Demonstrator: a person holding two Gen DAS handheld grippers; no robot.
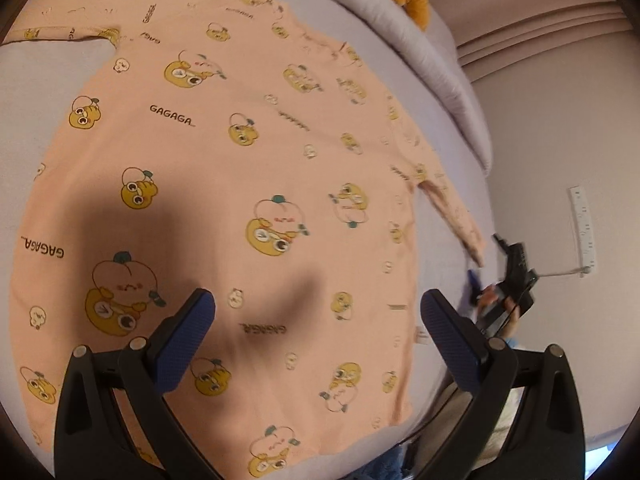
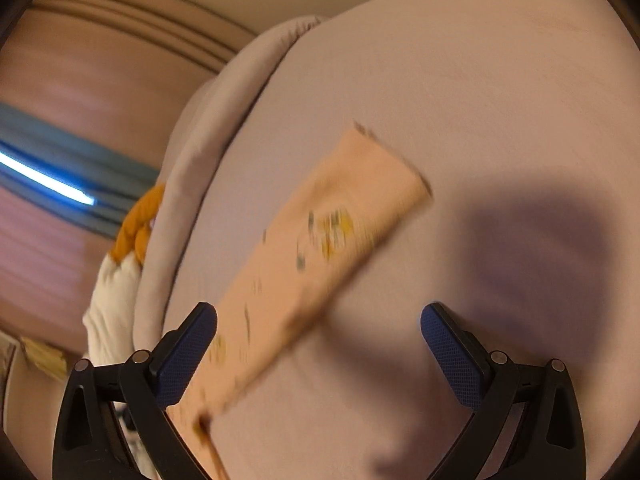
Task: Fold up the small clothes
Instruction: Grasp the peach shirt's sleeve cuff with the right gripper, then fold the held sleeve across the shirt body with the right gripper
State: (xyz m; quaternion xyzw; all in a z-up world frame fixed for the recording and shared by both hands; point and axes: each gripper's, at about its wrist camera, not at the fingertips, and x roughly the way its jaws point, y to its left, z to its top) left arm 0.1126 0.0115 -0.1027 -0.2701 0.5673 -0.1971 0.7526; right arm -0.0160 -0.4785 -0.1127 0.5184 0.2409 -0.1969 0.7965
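A pale lavender bed sheet [image 1: 24,92] covers the work surface, with a rolled grey duvet [image 1: 432,60] along its far edge and a pinkish wall beyond. Spread flat on the sheet lies the peach shirt [image 1: 248,184], printed all over with yellow cartoon faces and the word "GAGAGA"; it fills most of the left wrist view, one sleeve reaching to 10 o'clock and the other sleeve [image 1: 456,216] trailing toward 3 o'clock. A broad shadow falls across its lower part.

The left gripper [image 1: 318,320] hangs above the shirt's lower half, its blue-padded fingers spread wide with nothing between them. Only this view shows the right gripper [image 1: 508,284] from outside, at 4 o'clock just past the sleeve's end, with a hand around it.

The right wrist view shows only that sleeve [image 2: 320,252], blurred, running from 7 o'clock up to the centre across bare sheet [image 2: 480,80]. The right gripper [image 2: 320,340] is released too, fingers wide apart, the left pad just beside the sleeve's edge. An orange and white plush toy [image 2: 128,248] sits at 9 o'clock behind the duvet.
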